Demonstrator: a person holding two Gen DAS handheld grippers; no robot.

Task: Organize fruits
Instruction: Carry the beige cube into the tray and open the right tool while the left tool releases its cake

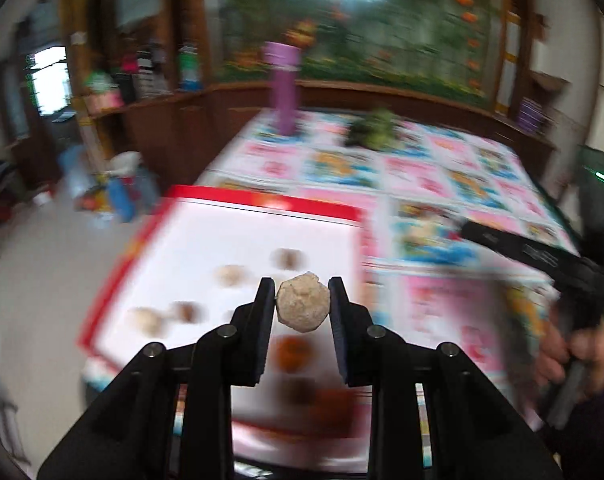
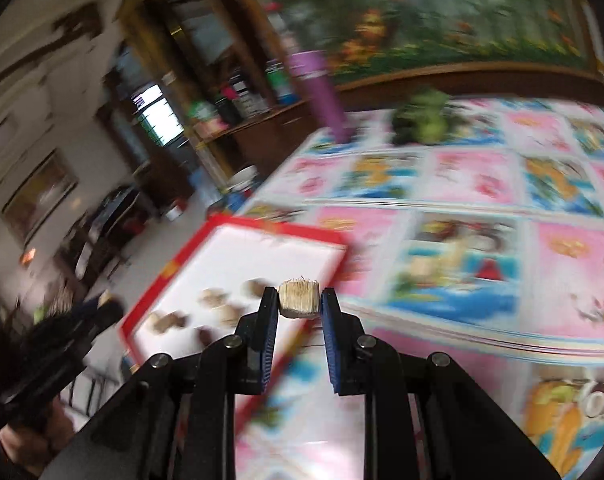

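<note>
1. Black jaws of the left gripper (image 1: 302, 302) pinch a rough, pale tan lump (image 1: 303, 303) across its widest part, held clear above the near end of the tray.
2. Right gripper (image 2: 300, 304) is clamped on a small pale block with a frayed, fibrous top (image 2: 299, 298), held above the patterned table near the tray's right edge.
3. Handling, as judged: both pieces look light, dry and stiff. The lump's bumpy skin should resist slipping; the block's fibres may crumble, so a hold on its flat sides suits it.
4. White tray with a red rim (image 1: 262, 196) lies at the near left of the table, partly overhanging its edge. Blur limits the count: the left view shows roughly seven loose pieces, pale and reddish-brown (image 1: 292, 354); exact number uncertain.
5. Tablecloth (image 2: 482, 184), pink and blue squares, covers the table.
6. Far side: one purple bottle (image 1: 284, 88), upright, and one green bunch (image 1: 374, 130) to its right, well apart from the tray.
</note>
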